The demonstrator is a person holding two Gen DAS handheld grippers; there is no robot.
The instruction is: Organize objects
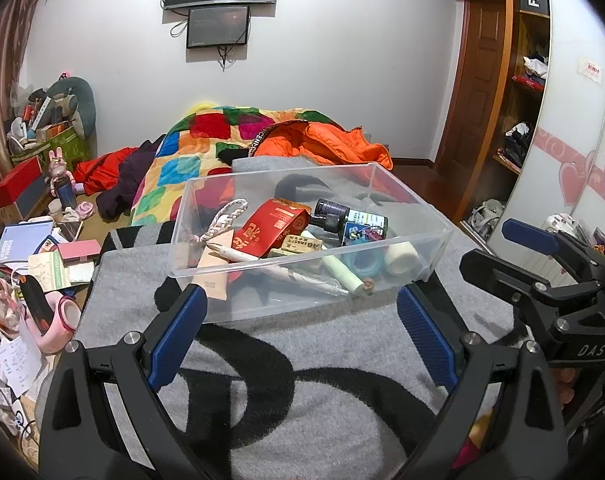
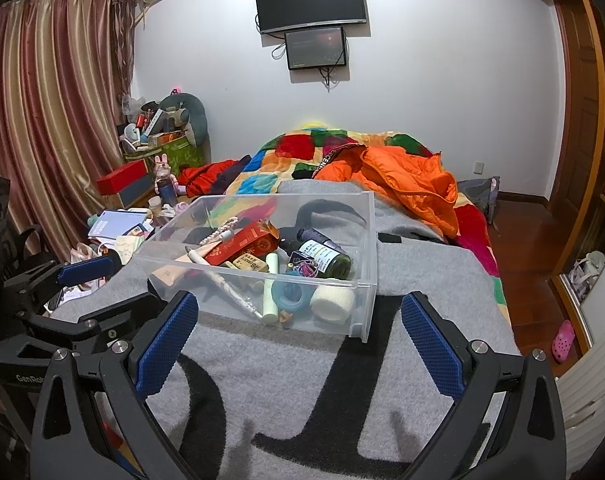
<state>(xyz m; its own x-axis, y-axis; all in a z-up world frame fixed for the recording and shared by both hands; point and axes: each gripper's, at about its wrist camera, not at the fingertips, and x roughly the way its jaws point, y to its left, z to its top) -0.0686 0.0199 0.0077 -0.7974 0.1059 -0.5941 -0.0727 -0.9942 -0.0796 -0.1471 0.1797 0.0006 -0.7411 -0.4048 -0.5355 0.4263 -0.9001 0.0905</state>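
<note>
Tongs (image 1: pixel 302 324) agape; bin (image 1: pixel 262 292) contents jumbled

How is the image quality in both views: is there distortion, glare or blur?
Left wrist view: strong fisheye bending, black vignette corners, clear bin sharp. Right wrist view: the same bending at the curtain, soft shadows on the grey blanket, no strong glare.

grey blanket (image 1: pixel 342 360) with black lettering, patchwork multicolour quilt (image 1: pixel 190 160), orange jacket (image 2: pixel 406 184)
</note>
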